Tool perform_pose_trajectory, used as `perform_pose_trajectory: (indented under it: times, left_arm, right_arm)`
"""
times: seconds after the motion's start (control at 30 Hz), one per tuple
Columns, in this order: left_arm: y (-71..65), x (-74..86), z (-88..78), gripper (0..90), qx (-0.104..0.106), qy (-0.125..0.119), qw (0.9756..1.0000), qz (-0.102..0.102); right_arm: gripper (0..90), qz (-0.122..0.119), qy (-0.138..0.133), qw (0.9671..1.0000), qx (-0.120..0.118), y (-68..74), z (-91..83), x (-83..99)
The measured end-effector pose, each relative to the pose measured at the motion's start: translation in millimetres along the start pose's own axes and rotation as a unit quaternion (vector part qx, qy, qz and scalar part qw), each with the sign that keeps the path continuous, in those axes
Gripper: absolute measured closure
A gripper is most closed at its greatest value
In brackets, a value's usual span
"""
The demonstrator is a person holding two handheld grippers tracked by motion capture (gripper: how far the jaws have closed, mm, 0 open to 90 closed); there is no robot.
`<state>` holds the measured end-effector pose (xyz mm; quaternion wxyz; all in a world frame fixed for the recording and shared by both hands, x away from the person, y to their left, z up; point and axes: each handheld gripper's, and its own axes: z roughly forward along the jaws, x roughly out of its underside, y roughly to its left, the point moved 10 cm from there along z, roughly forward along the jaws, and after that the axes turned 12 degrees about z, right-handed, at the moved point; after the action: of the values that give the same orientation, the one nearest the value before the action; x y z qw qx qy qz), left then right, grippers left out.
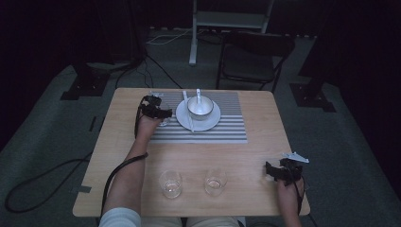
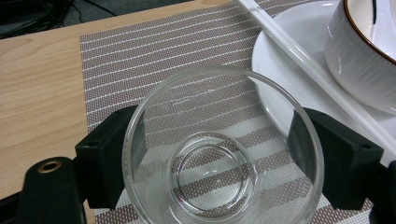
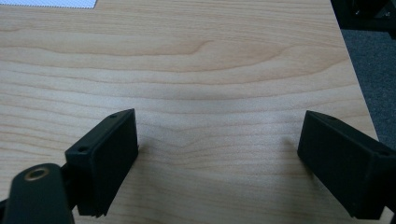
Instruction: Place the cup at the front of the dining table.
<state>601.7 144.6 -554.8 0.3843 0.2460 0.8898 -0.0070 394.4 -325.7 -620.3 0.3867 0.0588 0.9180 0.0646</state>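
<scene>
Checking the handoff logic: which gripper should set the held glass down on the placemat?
Left. The left gripper is shut on the glass over the placemat beside the plate. The right gripper rests open near the table's edge.

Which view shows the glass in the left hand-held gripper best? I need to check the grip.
Left gripper view: the glass sits close up, jaws against both sides. High view: mostly hidden behind the left hand-held gripper.

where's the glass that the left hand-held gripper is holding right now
The glass sits between the left hand-held gripper's pads over the striped placemat's left part, just left of the white plate.
</scene>
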Motion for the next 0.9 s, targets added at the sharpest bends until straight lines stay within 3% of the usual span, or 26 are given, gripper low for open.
perform_pose_trajectory:
  times: [0.3,0.33,0.37,0.43,0.5,0.53,0.6,0.67,0.77,0.9]
  left_arm:
    - [-0.5,3.0,0.1,16.6,0.010,0.005,0.9999,-0.008]
    - [-0.8,4.2,1.0,8.5,0.014,0.011,0.9998,-0.010]
    - [-1.9,5.8,2.1,8.2,0.022,0.016,0.9996,-0.012]
    - [-0.3,6.5,1.3,8.2,0.011,0.013,0.9999,-0.003]
    - [0.8,8.1,2.0,7.6,0.013,0.016,0.9998,-0.009]
    - [0.7,9.3,2.4,0.7,0.019,0.019,0.9996,-0.012]
    - [-0.1,12.8,4.0,0.7,0.025,0.028,0.9992,-0.011]
    - [1.0,13.4,3.1,0.8,0.012,0.023,0.9997,0.000]
    - [2.3,15.5,2.6,0.8,0.015,0.018,0.9997,-0.008]
    - [0.2,21.2,3.6,0.8,0.020,0.025,0.9995,0.000]
  right_arm:
    - [11.7,0.000,0.000,1.0000,0.000,0.0,0.0,0.0]
    - [11.7,0.000,0.000,1.0000,0.000,0.0,-0.1,0.1]
    - [11.7,0.000,0.000,1.0000,0.000,0.0,0.0,0.0]
    - [11.7,0.000,0.000,1.0000,0.000,0.0,-0.1,0.1]
    - [11.7,0.000,0.000,1.0000,0.000,0.0,0.0,0.0]
    - [11.7,0.000,0.000,1.0000,0.000,0.0,0.0,0.0]
    - [11.7,0.000,0.000,1.0000,0.000,0.0,0.0,0.0]
    - [11.7,0.000,0.000,1.0000,0.000,0.0,-0.1,0.1]
    - [11.7,0.000,0.000,1.0000,0.000,0.0,0.0,0.0]
    - [11.7,0.000,0.000,1.0000,0.000,0.0,0.0,0.0]
